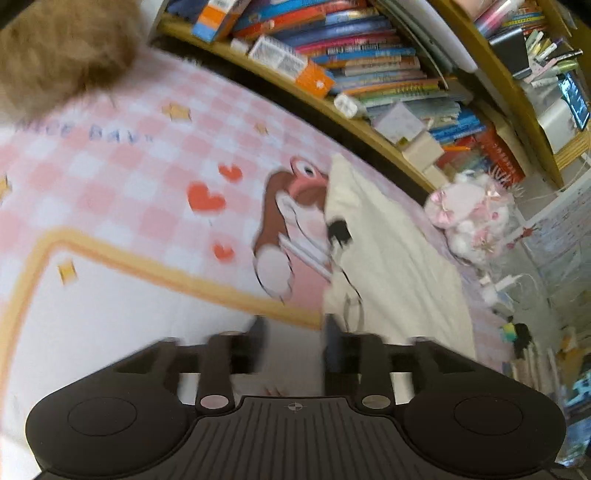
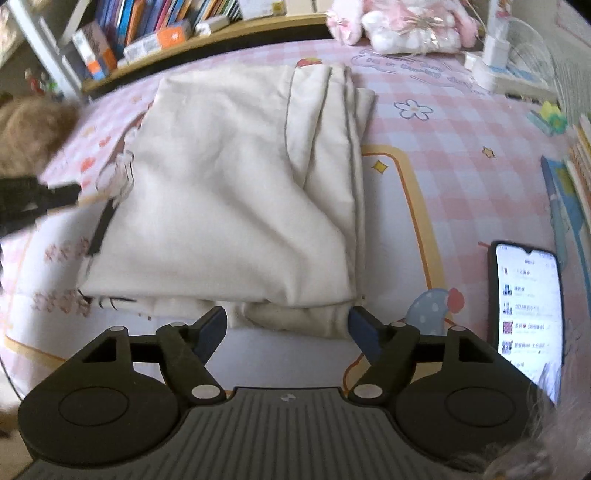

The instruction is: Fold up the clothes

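A cream garment (image 2: 229, 192) with thin dark piping lies folded into a thick rectangle on the pink checked sheet (image 2: 461, 129). A dark strip hangs off its left side. My right gripper (image 2: 288, 321) is open at the garment's near edge. A bit of the lower cream layer lies between the spread fingers, and the pads do not press on it. In the left wrist view the same garment (image 1: 391, 258) lies ahead and to the right. My left gripper (image 1: 295, 339) is open over the bare sheet with nothing between its fingers. Its black fingers (image 2: 62, 195) also show at the garment's left side.
A phone (image 2: 524, 306) with a lit screen lies on the sheet to the right of my right gripper. A shelf of books (image 1: 369, 62) runs along the far edge. Pink and white plush toys (image 2: 406, 22) sit beyond the garment. A brown furry thing (image 2: 29, 125) is at the left.
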The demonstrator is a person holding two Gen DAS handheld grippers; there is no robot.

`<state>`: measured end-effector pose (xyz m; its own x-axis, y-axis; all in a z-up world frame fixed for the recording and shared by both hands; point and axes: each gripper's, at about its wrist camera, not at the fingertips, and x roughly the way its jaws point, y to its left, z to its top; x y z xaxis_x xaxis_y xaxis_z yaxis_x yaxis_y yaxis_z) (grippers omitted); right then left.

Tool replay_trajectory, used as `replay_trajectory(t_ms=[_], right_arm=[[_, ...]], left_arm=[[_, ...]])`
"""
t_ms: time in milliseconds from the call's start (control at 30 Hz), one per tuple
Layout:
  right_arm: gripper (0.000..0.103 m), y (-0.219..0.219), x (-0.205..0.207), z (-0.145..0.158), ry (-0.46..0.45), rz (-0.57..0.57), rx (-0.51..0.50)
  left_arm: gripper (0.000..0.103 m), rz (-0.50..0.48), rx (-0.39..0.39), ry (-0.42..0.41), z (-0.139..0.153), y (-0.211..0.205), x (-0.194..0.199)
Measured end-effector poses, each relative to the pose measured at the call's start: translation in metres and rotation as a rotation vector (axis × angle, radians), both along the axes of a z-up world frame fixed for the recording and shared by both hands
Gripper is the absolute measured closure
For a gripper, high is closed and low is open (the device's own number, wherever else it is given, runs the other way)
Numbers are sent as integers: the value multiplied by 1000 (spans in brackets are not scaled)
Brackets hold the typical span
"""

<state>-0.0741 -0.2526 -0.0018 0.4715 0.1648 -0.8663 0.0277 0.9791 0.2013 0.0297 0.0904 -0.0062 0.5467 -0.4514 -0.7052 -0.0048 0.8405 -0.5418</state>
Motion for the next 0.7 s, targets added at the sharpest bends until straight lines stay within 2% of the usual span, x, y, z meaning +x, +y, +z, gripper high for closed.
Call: replay_trajectory(t_ms=[33,67,100,133,200,267,300,367,400,467,700], right_arm=[[31,-5,-2,1,-7,-14,28],[27,-9,-5,2,-21,-29,56],[17,-14,-9,3,-35,-44,84],[14,-18,-12,3,-50,-60,112],[14,-25,-16,3,-55,-86,134],[13,-29,-19,4,-62,-91,144],[12,-31,-21,4,-65,-94,149],[9,-35,-24,4,-72,-98,159],[8,-37,-26,4,-76,-101,164],[1,-42,-29,5,-90,-111,178],[0,-58,-32,4,-115,-138,213]], left_arm=[[50,-7,-2,11,-2,-4,-3],[50,-10,16,9,-1,-10,-5],[49,-12,33,7,-1,-15,-6],[48,-14,51,5,0,-20,-8],[49,-18,87,2,0,-31,-11],[56,-18,95,2,0,-38,-15],[60,-16,87,4,-1,-41,-17],[94,-5,82,17,-5,-46,-20],[99,-2,91,23,-7,-48,-22],[100,15,102,11,-8,-51,-27],[100,30,151,4,0,-50,-47]])
